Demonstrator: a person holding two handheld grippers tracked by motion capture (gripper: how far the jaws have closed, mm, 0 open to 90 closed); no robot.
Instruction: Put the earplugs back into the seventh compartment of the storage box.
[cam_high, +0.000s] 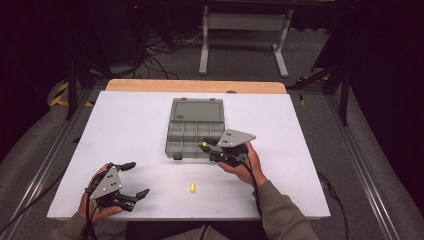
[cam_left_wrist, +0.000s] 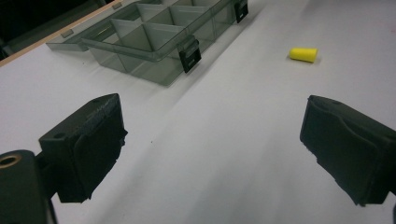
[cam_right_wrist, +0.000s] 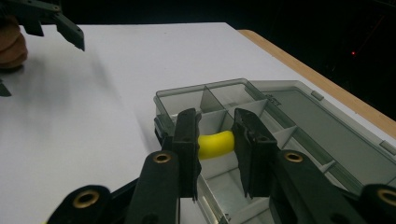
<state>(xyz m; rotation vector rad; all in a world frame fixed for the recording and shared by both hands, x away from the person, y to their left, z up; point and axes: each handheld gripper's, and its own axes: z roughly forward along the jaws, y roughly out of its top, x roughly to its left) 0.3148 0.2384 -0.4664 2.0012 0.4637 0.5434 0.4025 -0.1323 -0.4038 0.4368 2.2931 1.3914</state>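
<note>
Clamping a yellow earplug (cam_right_wrist: 215, 144) over the organizer box (cam_right_wrist: 280, 140) front edge, the right tool (cam_right_wrist: 217, 151) has bare table (cam_high: 135, 130) leftward.

Translucent smoky plastic organizer box (cam_high: 194, 131), matt foam-like yellow earplug (cam_right_wrist: 215, 144), smooth matt white tabletop (cam_high: 125, 140).

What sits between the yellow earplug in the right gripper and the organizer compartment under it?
Nothing visible. The right gripper holds the yellow earplug over the open organizer box, lid folded back, compartment below looks bare.
</note>
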